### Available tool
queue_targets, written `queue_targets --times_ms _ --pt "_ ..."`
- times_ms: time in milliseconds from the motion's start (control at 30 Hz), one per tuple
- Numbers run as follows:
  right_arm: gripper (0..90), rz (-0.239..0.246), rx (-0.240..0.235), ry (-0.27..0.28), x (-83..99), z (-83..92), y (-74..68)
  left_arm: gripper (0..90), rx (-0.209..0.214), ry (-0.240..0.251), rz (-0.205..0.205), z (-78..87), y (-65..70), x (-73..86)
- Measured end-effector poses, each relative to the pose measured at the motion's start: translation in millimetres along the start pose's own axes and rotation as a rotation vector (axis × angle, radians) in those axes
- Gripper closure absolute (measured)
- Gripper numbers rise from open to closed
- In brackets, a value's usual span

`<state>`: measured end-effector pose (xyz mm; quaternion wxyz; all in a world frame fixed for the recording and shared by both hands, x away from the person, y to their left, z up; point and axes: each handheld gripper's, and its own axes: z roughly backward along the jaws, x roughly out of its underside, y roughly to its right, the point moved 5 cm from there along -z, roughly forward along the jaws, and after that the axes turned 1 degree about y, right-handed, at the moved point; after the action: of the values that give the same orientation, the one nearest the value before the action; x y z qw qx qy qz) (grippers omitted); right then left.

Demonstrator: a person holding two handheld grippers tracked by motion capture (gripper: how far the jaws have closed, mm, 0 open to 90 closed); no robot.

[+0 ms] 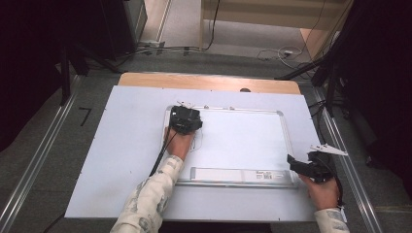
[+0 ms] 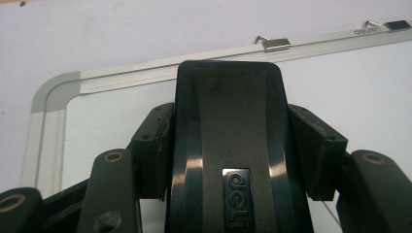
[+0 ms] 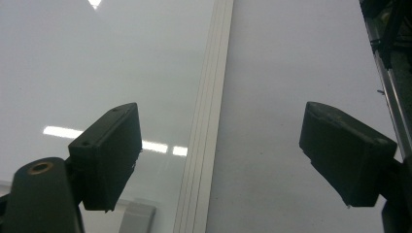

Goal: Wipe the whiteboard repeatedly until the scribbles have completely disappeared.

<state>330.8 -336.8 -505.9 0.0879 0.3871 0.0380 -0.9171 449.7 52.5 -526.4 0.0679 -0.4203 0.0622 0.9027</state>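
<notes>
A whiteboard (image 1: 243,138) with a silver frame lies flat on the white table sheet. My left gripper (image 1: 185,120) is over the board's far left corner, shut on a black whiteboard eraser (image 2: 228,145) with a "deli" label; both pads press its sides. The board's rounded corner (image 2: 53,92) and top rail with hanging clips (image 2: 274,43) lie just beyond the eraser. Faint pen marks (image 1: 197,141) show on the board beside the left hand. My right gripper (image 1: 303,167) hovers at the board's near right corner, jaws wide open, nothing between them; the frame's right rail (image 3: 206,145) runs below them.
A pen tray (image 1: 238,174) runs along the board's near edge. The white sheet (image 1: 126,145) covers a wooden table, whose far edge (image 1: 209,81) is bare. Metal rails flank the table on the floor. Cables and dark stands sit beyond it.
</notes>
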Motion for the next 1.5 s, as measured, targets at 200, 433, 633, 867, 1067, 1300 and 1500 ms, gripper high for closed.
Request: queue_targets --times_ms 200,433,633,867,1067,1300,1500 --pt "14.1 0.0 -0.002 -0.001 -0.5 -0.2 -1.1 41.3 0.024 -0.001 -0.026 2.3 12.0 3.1" --pt "14.1 0.006 -0.002 0.001 -0.7 -0.1 -1.6 41.3 0.037 -0.013 -0.055 10.6 24.2 11.2" --pt "14.1 0.003 0.002 -0.002 -0.1 0.1 -1.1 41.4 0.047 -0.021 -0.066 22.6 29.8 22.4" --pt "14.1 0.0 0.002 -0.003 0.9 1.3 -0.9 41.3 0.062 -0.018 -0.064 34.3 24.2 32.8" --pt "14.0 0.0 0.002 0.002 1.0 2.7 -0.6 41.3 0.052 -0.018 -0.058 36.4 13.6 33.9" --pt "14.1 -0.006 0.005 0.004 1.7 3.7 1.4 41.3 -0.006 -0.014 0.008 22.5 -15.3 19.7" --pt "14.1 -0.007 0.004 0.003 1.2 3.0 0.2 41.3 -0.033 -0.018 0.019 5.0 -18.1 3.7"
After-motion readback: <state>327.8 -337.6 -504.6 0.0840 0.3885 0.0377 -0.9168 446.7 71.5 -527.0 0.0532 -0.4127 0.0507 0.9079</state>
